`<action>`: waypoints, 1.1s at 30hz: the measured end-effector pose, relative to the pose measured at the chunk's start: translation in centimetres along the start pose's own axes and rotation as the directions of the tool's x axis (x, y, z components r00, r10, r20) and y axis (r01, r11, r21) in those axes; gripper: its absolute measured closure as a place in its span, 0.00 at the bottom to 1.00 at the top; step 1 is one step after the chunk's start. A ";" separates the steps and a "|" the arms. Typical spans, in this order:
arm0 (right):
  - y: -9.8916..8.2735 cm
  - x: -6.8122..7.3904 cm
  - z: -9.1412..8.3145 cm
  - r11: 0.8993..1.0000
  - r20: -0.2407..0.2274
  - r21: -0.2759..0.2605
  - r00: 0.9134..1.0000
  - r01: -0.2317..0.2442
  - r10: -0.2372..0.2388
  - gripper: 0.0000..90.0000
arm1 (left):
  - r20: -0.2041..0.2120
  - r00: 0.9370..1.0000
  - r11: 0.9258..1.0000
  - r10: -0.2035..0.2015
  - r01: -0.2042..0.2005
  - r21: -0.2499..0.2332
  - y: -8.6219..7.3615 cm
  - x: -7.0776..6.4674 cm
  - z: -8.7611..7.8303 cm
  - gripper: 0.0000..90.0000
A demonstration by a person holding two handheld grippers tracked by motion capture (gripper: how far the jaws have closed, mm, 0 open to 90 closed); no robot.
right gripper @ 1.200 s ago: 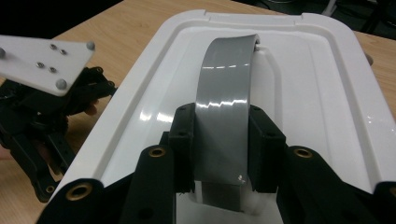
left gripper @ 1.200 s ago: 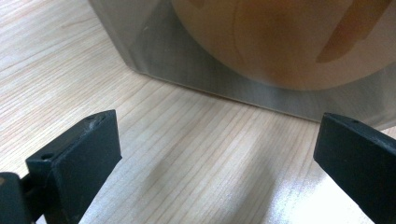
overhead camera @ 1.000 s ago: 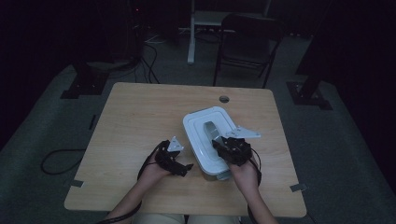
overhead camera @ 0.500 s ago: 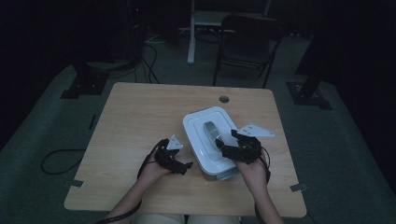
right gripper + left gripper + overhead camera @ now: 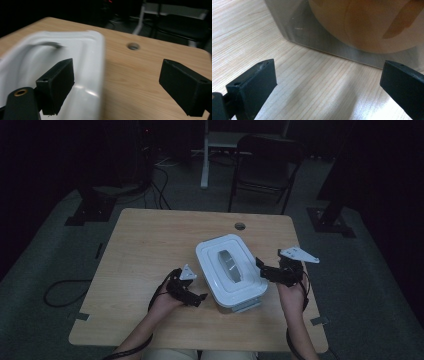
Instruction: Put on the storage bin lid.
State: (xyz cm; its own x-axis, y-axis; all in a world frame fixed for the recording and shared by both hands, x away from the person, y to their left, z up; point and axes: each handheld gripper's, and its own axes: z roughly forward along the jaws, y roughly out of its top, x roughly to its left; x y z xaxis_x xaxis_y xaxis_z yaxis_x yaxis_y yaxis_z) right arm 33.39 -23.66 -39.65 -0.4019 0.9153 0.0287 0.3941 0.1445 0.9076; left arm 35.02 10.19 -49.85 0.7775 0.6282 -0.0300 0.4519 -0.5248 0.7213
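A white-lidded box [image 5: 230, 270] with a clear body and a grey handle on top stands on the wooden table [image 5: 150, 245]. My left gripper [image 5: 200, 299] rests low on the table against the box's left front corner. In the left gripper view it [image 5: 328, 85] is open, with the clear wall [image 5: 352, 30] just beyond the jaws. My right gripper [image 5: 260, 268] hovers beside the lid's right edge. Its jaws have just been opening and it [image 5: 116, 85] stands open, gripping nothing, with the lid [image 5: 75, 52] at its left.
A round cable hole [image 5: 240, 226] sits near the table's far edge. A dark chair [image 5: 265, 155] and a white stand [image 5: 206, 155] are behind the table. Cables lie on the floor at left [image 5: 65, 290]. Bare tabletop stretches left of and beyond the box.
My right gripper has moved off the lid to the right and its jaws have gone from shut to wide open. The left gripper and the box have stayed put.
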 end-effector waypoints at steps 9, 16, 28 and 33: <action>-2.4 -3.8 1.7 0.999 0.096 0.005 0.994 -0.053 0.052 0.14 | -0.003 1.000 1.000 -0.004 0.004 -0.003 0.1 0.2 0.1 0.01; -5.6 -5.2 3.8 0.994 0.122 0.071 0.990 -0.082 0.073 0.14 | -0.011 1.000 1.000 -0.008 0.008 0.002 0.2 0.5 0.3 0.01; -9.3 -3.3 6.1 0.984 0.030 0.167 0.998 -0.059 0.055 0.14 | -0.029 0.999 1.000 -0.028 0.028 -0.006 0.8 1.1 0.4 0.01; -9.6 -2.9 6.1 0.982 0.040 0.178 0.997 -0.070 0.064 0.14 | -0.037 0.999 1.000 -0.020 0.020 -0.001 1.2 1.2 0.4 0.01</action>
State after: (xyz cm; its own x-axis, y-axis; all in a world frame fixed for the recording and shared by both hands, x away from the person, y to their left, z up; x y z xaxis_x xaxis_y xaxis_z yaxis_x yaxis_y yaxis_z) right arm 35.82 -25.37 -50.98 -0.3429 0.9368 0.0698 0.5618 0.1449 0.8145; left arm 36.71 10.11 -49.32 0.7518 0.6591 -0.0189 0.4669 -0.5120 0.7210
